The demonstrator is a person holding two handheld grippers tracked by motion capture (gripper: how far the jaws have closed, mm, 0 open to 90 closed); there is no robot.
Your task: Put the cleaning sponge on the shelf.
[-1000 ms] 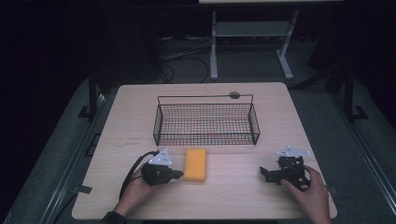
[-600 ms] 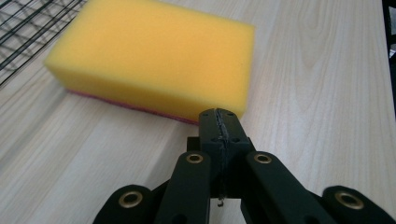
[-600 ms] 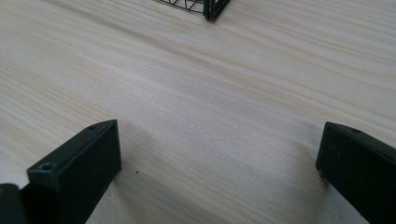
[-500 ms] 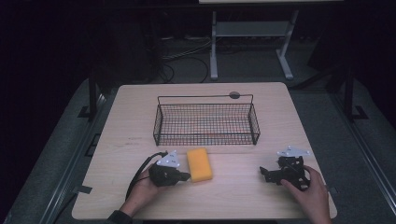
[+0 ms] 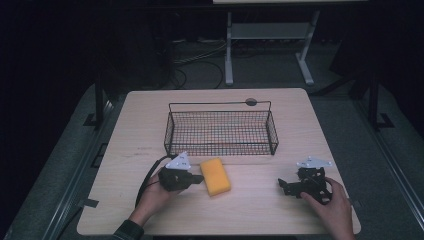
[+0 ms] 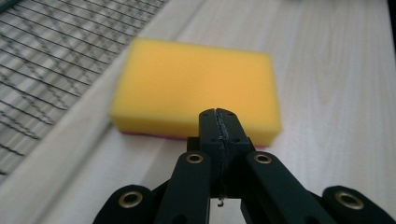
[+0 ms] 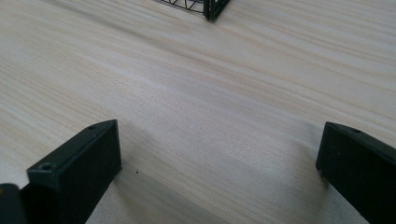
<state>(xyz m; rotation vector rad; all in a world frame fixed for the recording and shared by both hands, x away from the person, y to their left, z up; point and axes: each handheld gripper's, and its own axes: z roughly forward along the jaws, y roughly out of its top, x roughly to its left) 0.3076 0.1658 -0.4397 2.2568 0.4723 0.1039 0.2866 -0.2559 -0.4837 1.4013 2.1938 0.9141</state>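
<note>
A yellow sponge with a pink underside lies flat on the wooden table, in front of the black wire basket. My left gripper points at the sponge's left side with its jaws shut together and nothing between them. In the left gripper view the shut tips sit right at the near edge of the sponge. My right gripper rests at the table's right front, held by a hand. Its jaws stand wide open over bare wood.
The wire basket shows at the left of the left gripper view. One basket corner shows at the top of the right gripper view. A small dark round object lies behind the basket. The table's front edge is close to both hands.
My left gripper has moved right up to the sponge, and the sponge has turned slightly and shifted right. The right gripper has stayed in place.
</note>
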